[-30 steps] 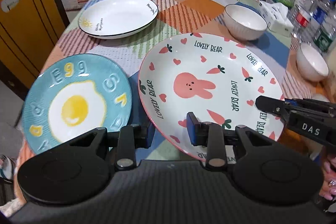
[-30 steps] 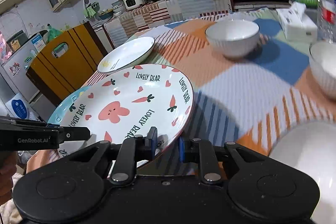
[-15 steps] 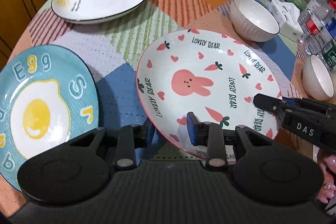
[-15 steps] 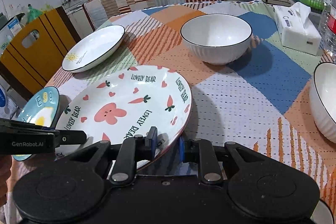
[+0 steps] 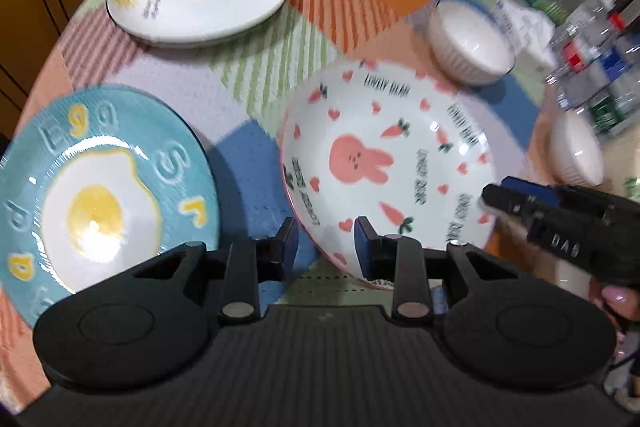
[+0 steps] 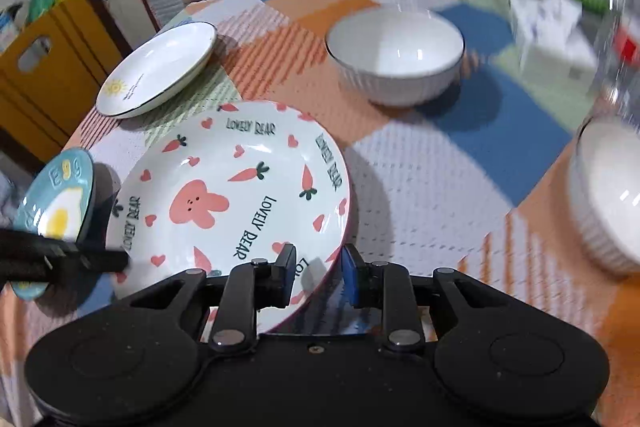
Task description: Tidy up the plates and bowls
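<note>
Your right gripper (image 6: 318, 275) straddles the near rim of the rabbit plate (image 6: 232, 203), its jaws opening and the pads no longer pressing the rim. Your left gripper (image 5: 326, 241) has its jaws apart around that plate's edge, not visibly clamped. The plate sits on the patchwork tablecloth (image 6: 440, 187), between the egg plate (image 5: 100, 195) and a white bowl (image 6: 396, 55)

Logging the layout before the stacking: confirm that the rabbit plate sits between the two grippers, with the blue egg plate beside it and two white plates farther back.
One detail is wrong. Only one white plate sits farther back; the other white pieces are bowls. The right wrist view shows this. The rabbit plate does sit between the left gripper and right gripper, with the blue egg plate beside it.
</note>
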{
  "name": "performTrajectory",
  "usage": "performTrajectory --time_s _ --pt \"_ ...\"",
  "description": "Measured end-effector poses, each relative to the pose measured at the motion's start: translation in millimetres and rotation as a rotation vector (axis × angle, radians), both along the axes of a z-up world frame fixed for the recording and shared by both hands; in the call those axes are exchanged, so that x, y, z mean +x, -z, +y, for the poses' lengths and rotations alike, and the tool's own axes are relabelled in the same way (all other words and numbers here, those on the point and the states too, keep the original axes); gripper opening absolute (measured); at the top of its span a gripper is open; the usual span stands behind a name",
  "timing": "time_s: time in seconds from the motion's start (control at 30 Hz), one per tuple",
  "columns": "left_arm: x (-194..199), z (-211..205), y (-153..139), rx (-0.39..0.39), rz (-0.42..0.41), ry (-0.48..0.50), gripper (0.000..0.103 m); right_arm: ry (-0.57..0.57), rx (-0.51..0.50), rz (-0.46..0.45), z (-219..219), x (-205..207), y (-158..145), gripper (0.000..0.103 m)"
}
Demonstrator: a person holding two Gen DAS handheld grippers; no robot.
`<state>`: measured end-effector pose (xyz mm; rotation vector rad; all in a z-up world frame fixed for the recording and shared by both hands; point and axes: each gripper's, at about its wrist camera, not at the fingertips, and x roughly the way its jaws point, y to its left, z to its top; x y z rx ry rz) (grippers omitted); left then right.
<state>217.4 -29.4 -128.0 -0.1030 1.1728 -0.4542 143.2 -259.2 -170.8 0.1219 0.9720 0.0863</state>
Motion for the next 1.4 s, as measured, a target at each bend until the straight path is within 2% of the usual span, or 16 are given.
performTrajectory --time_s 0.1,0.17,0.3,0.37,0.43,0.47,0.53,0.6,0.67,0.8,0.9,1.0,1.13,1.3,1.37,1.4 --pt "-1 21 -24 -0.005 -0.026 0.023 0.030 -0.070 -0.002 -0.077 10 -11 -23 0.037" --pt "-2 34 -37 0.025 -0.056 0.041 0.030 -0.126 0.026 -0.141 20 -19 -38 0.043" --pt "-11 64 -63 0.104 -0.157 0.096 0.032 -0.277 0.043 -0.243 46 -30 -64 0.048" --pt "-15 82 -72 0.135 -0.194 0.112 0.034 -0.329 0.044 -0.285 61 -33 -77 0.060" --pt "-16 99 -79 0.131 -0.215 0.121 0.042 -0.371 0.045 -0.318 76 -33 -87 0.065" --pt "-17 110 -83 0.109 -0.231 0.123 0.044 -0.386 0.043 -0.324 84 -31 -92 0.070" --pt "-19 127 -85 0.084 -0.259 0.120 0.046 -0.410 0.039 -0.341 98 -27 -97 0.073" --pt "-18 141 -82 0.081 -0.277 0.111 0.048 -0.427 0.022 -0.354 111 -22 -95 0.076" --pt "-15 153 -75 0.088 -0.280 0.093 0.051 -0.439 0.019 -0.363 122 -15 -87 0.084" --pt "-8 168 -53 0.126 -0.263 0.071 0.058 -0.413 0.074 -0.351 134 -9 -66 0.084" --pt "-2 183 -35 0.111 -0.236 0.033 0.065 -0.384 0.171 -0.325 137 -4 -47 0.085" --pt "3 194 -17 0.109 -0.211 0.002 0.065 -0.360 0.244 -0.246 142 3 -29 0.085" --pt "7 199 5 0.149 -0.173 0.011 0.065 -0.368 0.315 -0.124 153 7 -1 0.084" --pt "11 207 29 0.144 -0.113 -0.037 0.056 -0.357 0.291 -0.053 169 8 26 0.073" --pt "11 207 38 0.178 -0.107 -0.043 0.042 -0.332 0.267 -0.049 171 9 33 0.058" --pt "11 207 41 0.196 -0.107 -0.043 0.036 -0.337 0.241 -0.034 175 11 38 0.056"
